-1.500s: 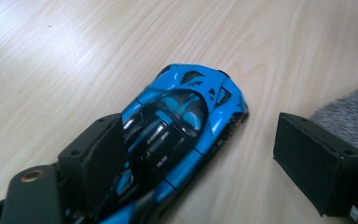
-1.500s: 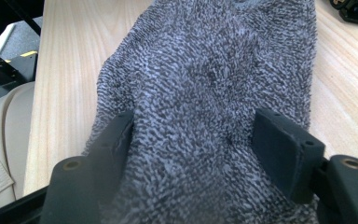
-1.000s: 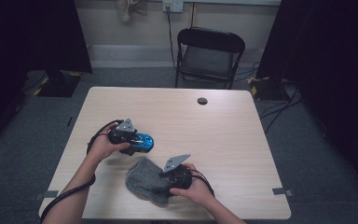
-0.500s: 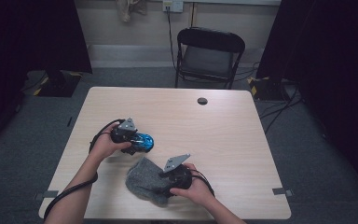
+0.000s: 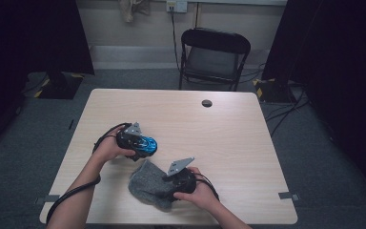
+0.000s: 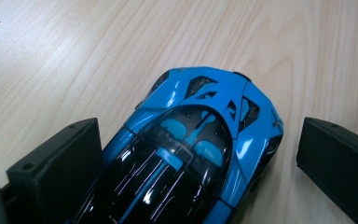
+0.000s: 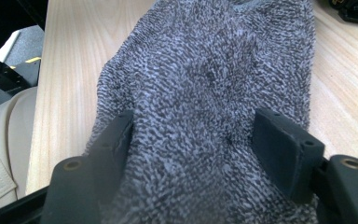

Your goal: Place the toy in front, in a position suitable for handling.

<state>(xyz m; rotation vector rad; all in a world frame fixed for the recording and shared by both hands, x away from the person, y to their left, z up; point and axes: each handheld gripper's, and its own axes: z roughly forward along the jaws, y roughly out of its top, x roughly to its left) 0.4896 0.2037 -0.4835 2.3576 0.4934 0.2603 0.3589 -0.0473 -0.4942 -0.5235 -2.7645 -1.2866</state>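
left gripper [image 6: 196, 154] jaws have just been opening, now wide apart w/ blue car [image 6: 186, 154] between them on the table [image 5: 228, 129], pads off it. right gripper [image 7: 191, 140] is clamped on grey cloth [image 7: 205, 84], near table's front edge, just beside the car.

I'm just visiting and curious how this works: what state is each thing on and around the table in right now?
Blue and black toy car: resting on the wooden table, between the jaws, a gap at the right one.
Left gripper: jaws wide, just been opening.
Grey knitted cloth: lying rumpled on the table.
Right gripper: jaws spread over the cloth, pressed into it.
Black folding chair: unfolded, vacant.
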